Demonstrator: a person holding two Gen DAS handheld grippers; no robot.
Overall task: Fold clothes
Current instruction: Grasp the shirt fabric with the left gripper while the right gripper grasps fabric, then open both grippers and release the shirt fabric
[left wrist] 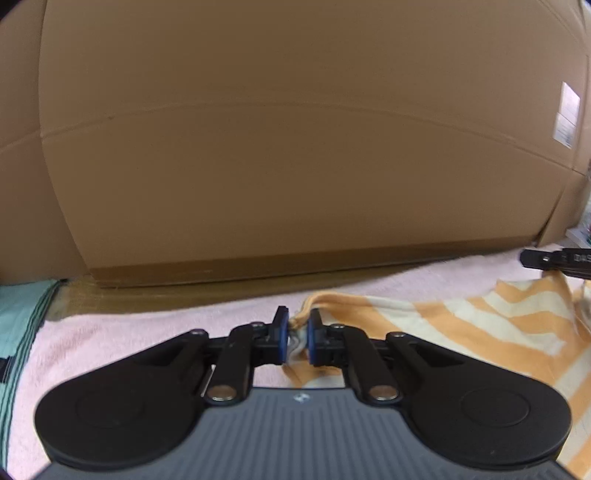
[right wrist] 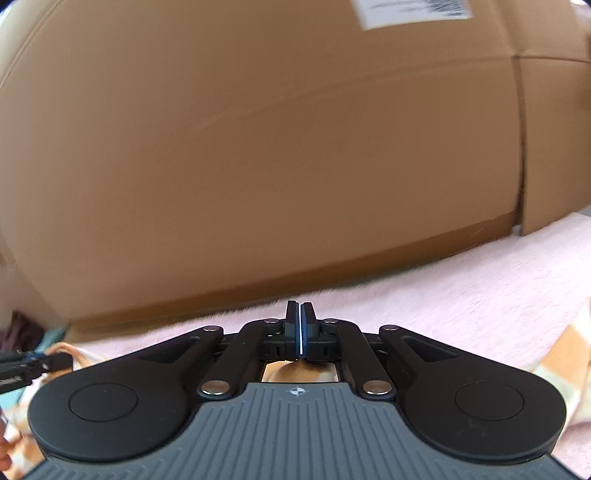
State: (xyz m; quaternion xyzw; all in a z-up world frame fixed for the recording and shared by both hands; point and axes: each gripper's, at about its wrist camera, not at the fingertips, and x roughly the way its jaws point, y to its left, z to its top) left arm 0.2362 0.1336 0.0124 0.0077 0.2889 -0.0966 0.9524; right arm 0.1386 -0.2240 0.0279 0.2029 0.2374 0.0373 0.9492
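Observation:
An orange-and-cream striped garment (left wrist: 480,325) lies on a pink fleece blanket (left wrist: 110,332). My left gripper (left wrist: 295,325) is shut on a bunched corner of it, and the cloth shows between the blue pads. In the right wrist view, my right gripper (right wrist: 301,321) is shut, with a thin pale sliver between its pads. Striped garment (right wrist: 299,371) shows just beneath it and at the right edge. The right gripper (left wrist: 524,258) also appears at the far right of the left wrist view, over the garment's upper edge. The left gripper (right wrist: 59,360) shows at the left of the right wrist view.
A large cardboard box (left wrist: 295,147) stands close ahead and fills both views; its lower edge meets the blanket (right wrist: 480,277). A white label (right wrist: 410,11) is stuck on it. A teal cloth (left wrist: 18,314) lies at the left edge.

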